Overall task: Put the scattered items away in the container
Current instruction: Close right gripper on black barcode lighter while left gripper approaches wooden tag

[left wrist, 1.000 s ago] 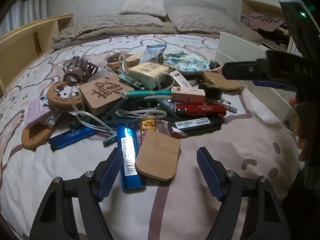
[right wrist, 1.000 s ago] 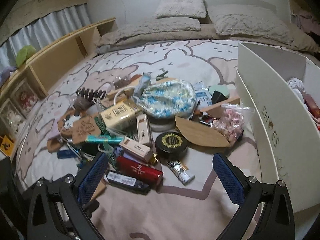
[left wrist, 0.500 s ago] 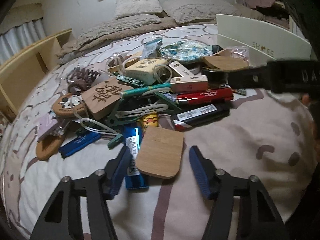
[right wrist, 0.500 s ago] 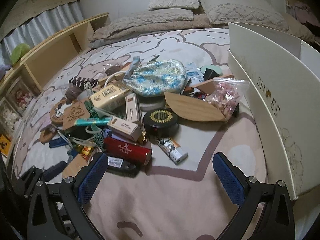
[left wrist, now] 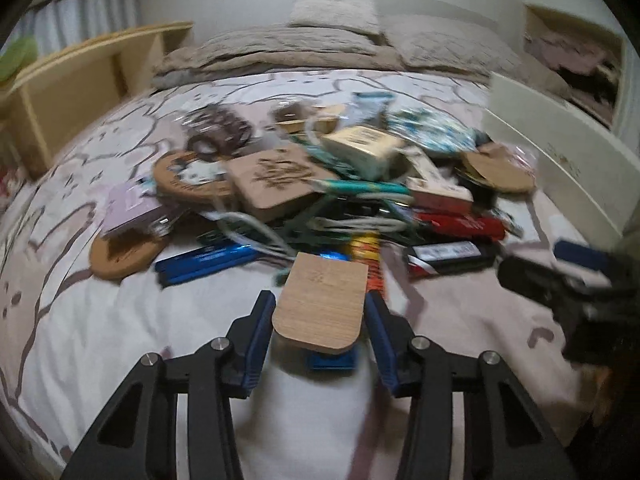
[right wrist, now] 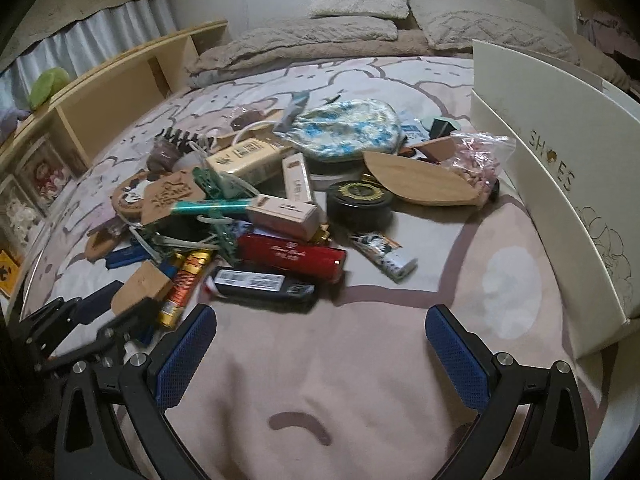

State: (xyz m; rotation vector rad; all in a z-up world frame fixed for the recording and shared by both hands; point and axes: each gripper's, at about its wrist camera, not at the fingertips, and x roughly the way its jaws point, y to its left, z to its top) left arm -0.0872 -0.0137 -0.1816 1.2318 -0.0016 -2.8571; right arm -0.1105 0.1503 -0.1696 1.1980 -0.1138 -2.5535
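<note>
While the left gripper [left wrist: 320, 330] has just been closing on the wooden board [left wrist: 322, 306] at the pile's near edge, pads touching its sides, the right gripper [right wrist: 320, 354] hangs wide open over bare bedspread [right wrist: 360, 380] beside the white container [right wrist: 560, 184].

You've got a matt wooden tag [left wrist: 322, 306] with fine grain, a glossy red box [right wrist: 290, 257], a shiny black plastic tin [right wrist: 359, 205], soft matt cloth on the bed [right wrist: 360, 360], and a smooth white cardboard container [right wrist: 560, 200].
</note>
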